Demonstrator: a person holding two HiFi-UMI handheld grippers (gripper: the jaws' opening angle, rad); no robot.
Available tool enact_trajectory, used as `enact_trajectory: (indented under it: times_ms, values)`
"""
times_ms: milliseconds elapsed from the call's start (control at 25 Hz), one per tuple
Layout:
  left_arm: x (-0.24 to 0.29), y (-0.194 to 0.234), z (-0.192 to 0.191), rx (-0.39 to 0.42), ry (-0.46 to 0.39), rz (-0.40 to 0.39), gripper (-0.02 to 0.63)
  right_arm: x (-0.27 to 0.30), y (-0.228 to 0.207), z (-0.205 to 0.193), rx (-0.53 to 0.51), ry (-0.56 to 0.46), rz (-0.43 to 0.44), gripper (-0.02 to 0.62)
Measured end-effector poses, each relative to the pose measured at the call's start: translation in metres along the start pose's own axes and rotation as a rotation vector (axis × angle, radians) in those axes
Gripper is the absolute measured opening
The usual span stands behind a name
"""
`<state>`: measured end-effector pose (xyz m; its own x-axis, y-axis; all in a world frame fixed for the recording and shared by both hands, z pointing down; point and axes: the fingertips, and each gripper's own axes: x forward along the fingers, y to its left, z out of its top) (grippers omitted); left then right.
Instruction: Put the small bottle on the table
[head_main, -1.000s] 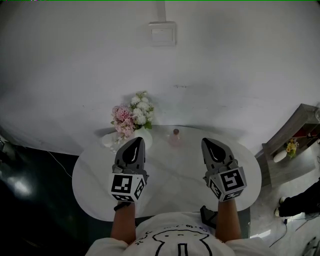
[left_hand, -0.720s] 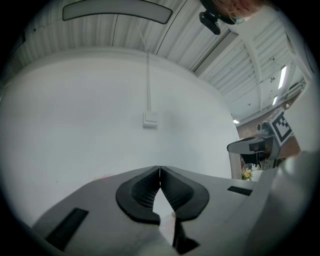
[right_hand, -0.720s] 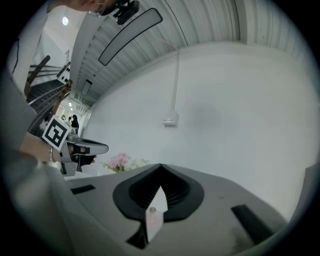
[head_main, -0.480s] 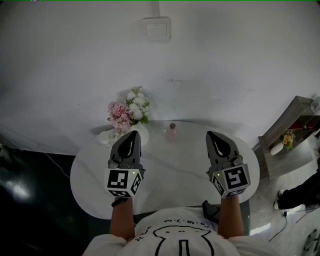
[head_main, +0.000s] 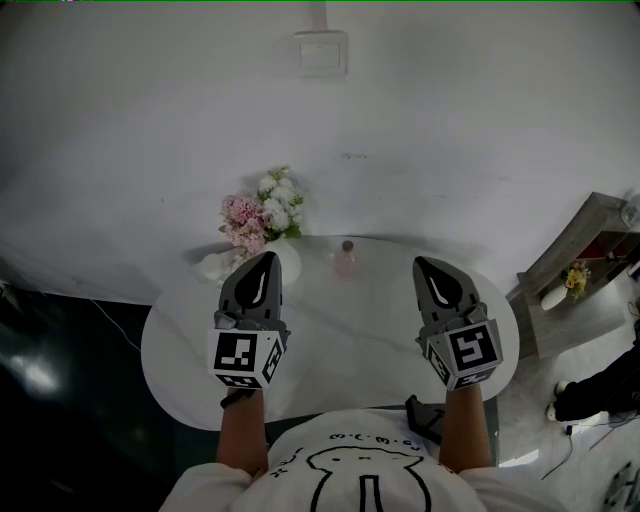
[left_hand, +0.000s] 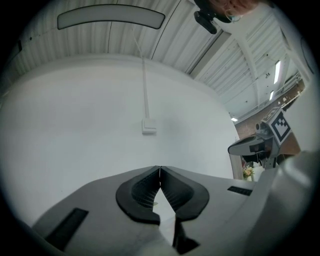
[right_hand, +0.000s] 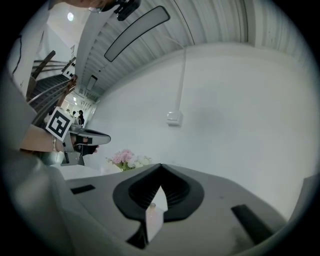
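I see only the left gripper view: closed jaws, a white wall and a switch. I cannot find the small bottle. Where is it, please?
Observer: In the head view the small bottle stands on the round white table, near its far edge.
Operator: Does any gripper hold it?
Observer: No. The right gripper is shut on nothing and is apart from the bottle.
Operator: Is something beside the bottle?
Observer: A vase of flowers stands to its left, just beyond the tips of the left gripper.
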<state>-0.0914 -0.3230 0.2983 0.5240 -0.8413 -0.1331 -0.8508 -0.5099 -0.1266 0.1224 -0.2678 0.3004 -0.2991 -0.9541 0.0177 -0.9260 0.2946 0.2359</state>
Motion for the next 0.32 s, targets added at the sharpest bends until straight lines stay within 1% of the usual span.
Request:
enact_trajectory:
  times_ms: [320]
  values:
    - [-0.012,0.003,0.009,0.016,-0.01,0.017,0.005,-0.01,0.0,0.005,-0.008,-0.006,-0.007,-0.006]
